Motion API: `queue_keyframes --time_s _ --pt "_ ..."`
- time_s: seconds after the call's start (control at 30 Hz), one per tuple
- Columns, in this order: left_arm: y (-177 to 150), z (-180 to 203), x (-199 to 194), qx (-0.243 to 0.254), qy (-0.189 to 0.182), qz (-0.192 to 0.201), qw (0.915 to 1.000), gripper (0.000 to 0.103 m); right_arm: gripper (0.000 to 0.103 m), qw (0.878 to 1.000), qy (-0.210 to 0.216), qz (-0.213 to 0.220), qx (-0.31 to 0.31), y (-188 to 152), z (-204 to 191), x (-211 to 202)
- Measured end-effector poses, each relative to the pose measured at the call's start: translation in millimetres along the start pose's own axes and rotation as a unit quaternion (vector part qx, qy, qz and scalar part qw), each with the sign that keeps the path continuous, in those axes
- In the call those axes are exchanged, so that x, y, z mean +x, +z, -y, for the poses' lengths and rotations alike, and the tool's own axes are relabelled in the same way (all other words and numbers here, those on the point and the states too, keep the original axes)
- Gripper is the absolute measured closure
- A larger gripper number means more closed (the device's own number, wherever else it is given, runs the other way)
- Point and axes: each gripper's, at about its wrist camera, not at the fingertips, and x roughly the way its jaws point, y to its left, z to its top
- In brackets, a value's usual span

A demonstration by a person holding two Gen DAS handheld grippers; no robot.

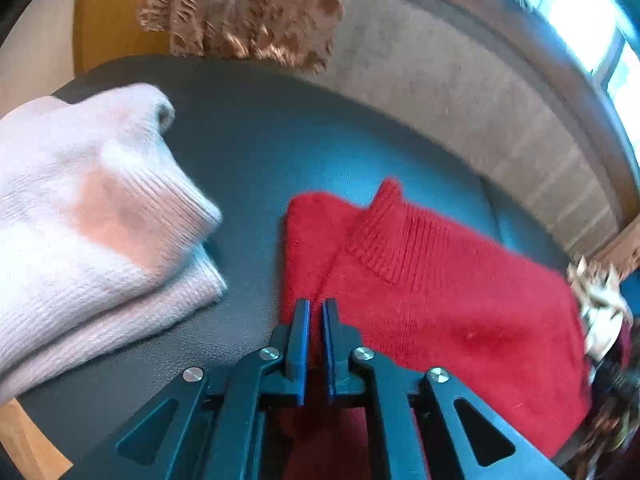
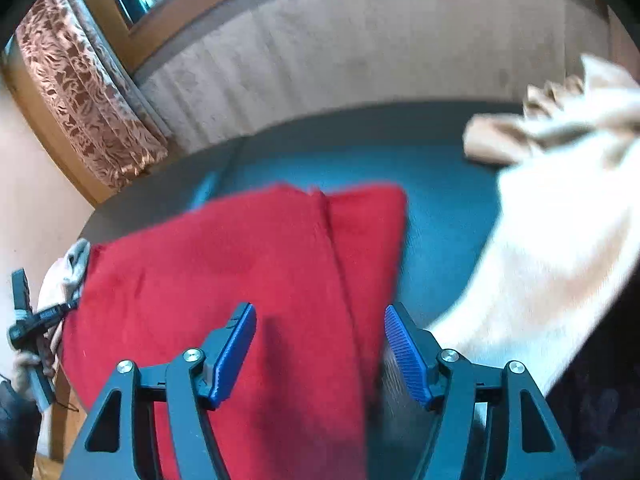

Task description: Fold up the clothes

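Observation:
A red knit sweater (image 1: 440,300) lies on the dark table (image 1: 260,152), its ribbed collar toward the far side. My left gripper (image 1: 316,308) is at the sweater's near left edge, its blue pads almost together with a pinch of red knit between them. In the right wrist view the red sweater (image 2: 220,280) spreads under my right gripper (image 2: 320,320). Its blue ribbed pads (image 2: 404,344) stand wide apart over the sweater's right side near a lengthwise fold and do not press on the cloth.
A folded pale pink sweater (image 1: 88,220) sits on the table to the left. A cream garment (image 2: 560,240) lies crumpled at the right. Behind the table (image 2: 440,200) are a beige ribbed panel (image 2: 360,60), a brown patterned curtain (image 1: 248,8) and a window.

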Motion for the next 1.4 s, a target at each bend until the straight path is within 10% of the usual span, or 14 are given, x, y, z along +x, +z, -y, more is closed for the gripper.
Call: queue_keyframes --time_s 0.4,0.63,1.03,1.13,1.23,1.4 --pt "-31.8 -9.7 -37.2 0.042 0.012 0.012 0.999 0.076 0.022 0.99 0.041 0.008 -0.135 -13.3 -82.6 1.9" --pt "-59.3 -28.6 -53.9 0.05 -0.071 -0.005 0.9962 0.065 0.003 0.986 0.063 -0.022 -0.152 -44.2 -92.5 22.1" --pt "-44.7 -22.2 -26.5 0.086 -0.152 -0.034 0.9841 0.05 0.0 0.987 0.06 0.0 -0.149 -59.3 -95.8 19.1" --pt "-47.0 -13.4 -18.1 0.112 -0.167 -0.066 0.9772 0.056 0.0 0.987 0.072 0.01 -0.143 -59.9 -92.1 18.3" --pt "-53.9 -11.3 -23.6 0.121 -0.162 -0.073 0.9767 0.095 0.0 0.987 0.082 0.017 -0.137 -58.8 -88.3 16.9" --pt "-56.9 -35.2 -52.3 0.065 -0.185 -0.056 0.979 0.098 0.0 0.986 0.067 0.022 -0.149 -58.6 -93.8 18.6"
